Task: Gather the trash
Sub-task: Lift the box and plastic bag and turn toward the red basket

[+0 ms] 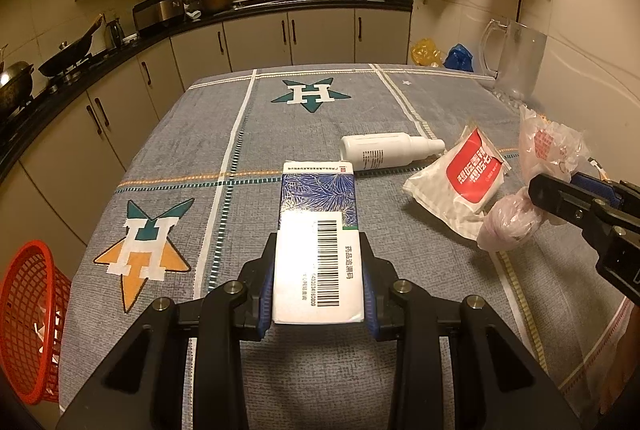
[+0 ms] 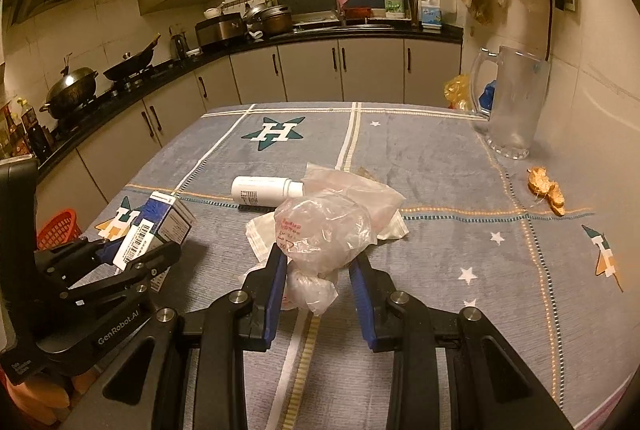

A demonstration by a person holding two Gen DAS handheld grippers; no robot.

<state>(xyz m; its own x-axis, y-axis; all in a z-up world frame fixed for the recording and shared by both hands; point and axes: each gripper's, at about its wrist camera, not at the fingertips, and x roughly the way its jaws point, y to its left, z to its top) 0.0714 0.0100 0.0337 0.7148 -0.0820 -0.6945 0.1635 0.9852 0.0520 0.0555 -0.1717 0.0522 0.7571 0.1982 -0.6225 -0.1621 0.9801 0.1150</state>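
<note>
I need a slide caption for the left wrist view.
Left tongs grip a barcoded box above the table.

I see the blue-white medicine box held off the table, the crumpled clear plastic bag also held, while the white bottle and the red-white packet lie on the cloth.

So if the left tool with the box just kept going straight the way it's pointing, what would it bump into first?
Probably the tablecloth: the left tool tilts downward, so the medicine box it grips would touch down short of the white bottle, which lies ahead and slightly right. Depth is uncertain.
</note>
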